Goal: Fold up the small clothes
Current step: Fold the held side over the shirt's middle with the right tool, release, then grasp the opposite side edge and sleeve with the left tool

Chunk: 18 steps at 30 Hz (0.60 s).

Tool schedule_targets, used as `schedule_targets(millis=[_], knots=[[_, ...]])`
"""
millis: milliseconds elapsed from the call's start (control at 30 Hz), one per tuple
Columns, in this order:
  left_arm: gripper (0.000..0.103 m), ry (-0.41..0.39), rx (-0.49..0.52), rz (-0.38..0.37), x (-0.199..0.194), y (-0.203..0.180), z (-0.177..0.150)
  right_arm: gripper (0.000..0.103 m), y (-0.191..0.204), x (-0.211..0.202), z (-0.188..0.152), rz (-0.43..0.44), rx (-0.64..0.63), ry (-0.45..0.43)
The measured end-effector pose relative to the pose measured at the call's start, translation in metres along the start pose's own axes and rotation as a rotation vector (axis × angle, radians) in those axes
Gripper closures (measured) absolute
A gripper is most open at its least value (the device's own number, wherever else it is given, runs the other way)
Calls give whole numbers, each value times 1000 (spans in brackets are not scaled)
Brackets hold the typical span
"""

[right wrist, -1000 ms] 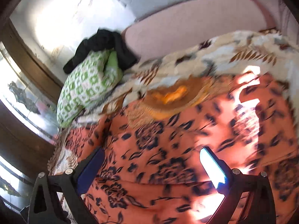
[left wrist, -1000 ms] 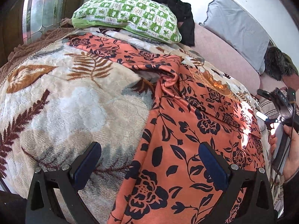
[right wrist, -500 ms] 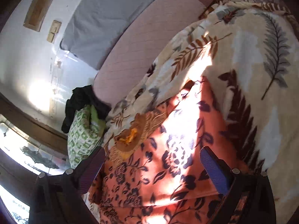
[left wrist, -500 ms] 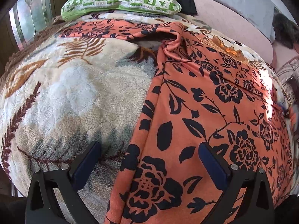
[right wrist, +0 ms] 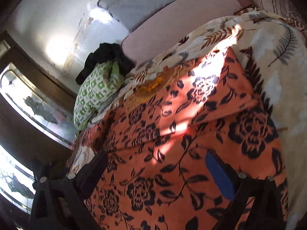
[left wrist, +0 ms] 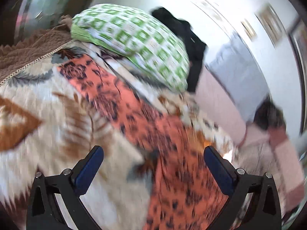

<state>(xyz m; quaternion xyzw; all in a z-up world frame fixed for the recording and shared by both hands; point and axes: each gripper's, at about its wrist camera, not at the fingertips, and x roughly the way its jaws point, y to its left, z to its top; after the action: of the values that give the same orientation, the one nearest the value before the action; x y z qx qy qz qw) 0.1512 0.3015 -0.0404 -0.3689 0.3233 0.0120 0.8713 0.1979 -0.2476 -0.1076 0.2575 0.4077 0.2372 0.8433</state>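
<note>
An orange garment with a dark flower print lies spread on a cream leaf-patterned blanket; one sleeve runs toward the far left. The left wrist view is blurred by motion. My left gripper is open and empty, above the garment's left edge. In the right wrist view the garment fills the middle, partly in sunlight, with a gold embroidered neckline at its far end. My right gripper is open and empty, low over the garment.
A green-and-white checked pillow with a black garment behind it lies at the bed's far end. A pink headboard cushion and a grey pillow line the wall. A brown blanket lies at left.
The left gripper has swung up and toward the pillow, blurring its view. The right gripper has moved closer over the garment's middle. Both stay open.
</note>
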Motion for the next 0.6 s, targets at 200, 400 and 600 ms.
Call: schedule_targets(millis=[200,400,600], knots=[[31,20,-206,94,66,71,85,1,-7,25,-21,-11,-23,62],[30,16,-305,219,90,106,90,1,-13,30,-15,2,-9,58],[30,-2,-297,267,105,116,96,1,-13,32,-15,8,-12,51]])
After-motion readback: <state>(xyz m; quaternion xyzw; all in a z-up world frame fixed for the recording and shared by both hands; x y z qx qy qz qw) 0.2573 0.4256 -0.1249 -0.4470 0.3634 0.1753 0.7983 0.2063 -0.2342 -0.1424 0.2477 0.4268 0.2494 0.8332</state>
